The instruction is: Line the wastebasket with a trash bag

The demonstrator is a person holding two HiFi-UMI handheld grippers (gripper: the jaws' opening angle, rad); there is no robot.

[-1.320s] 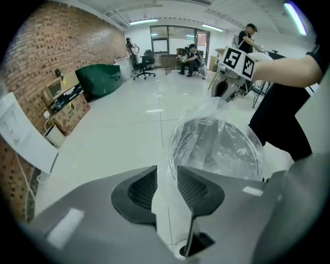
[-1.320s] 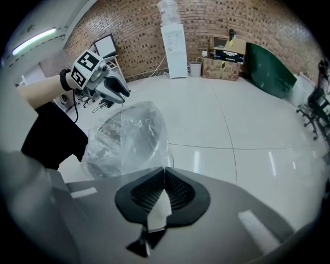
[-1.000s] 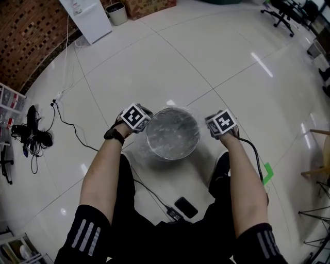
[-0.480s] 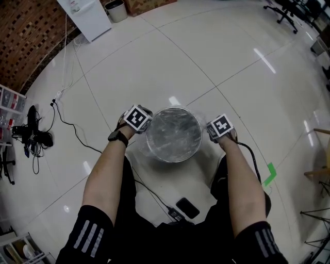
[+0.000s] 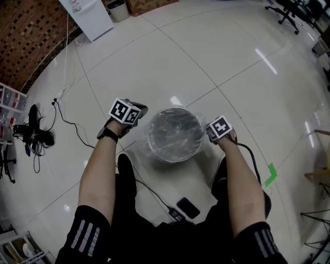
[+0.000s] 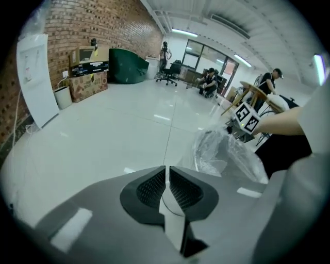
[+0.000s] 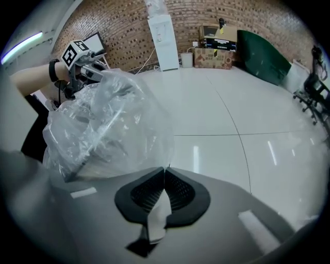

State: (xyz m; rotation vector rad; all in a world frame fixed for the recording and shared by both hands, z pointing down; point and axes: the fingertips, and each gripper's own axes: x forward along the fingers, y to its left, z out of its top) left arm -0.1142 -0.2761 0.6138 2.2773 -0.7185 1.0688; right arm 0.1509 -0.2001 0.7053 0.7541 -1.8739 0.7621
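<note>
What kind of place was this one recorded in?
Probably an open office or lab space: a wide, glossy tiled floor, a brick wall along one side, and office chairs at the far end.

Upright round wastebasket (image 5: 172, 156), clear trash bag (image 7: 108, 118) (crinkled) draped over rim
</note>
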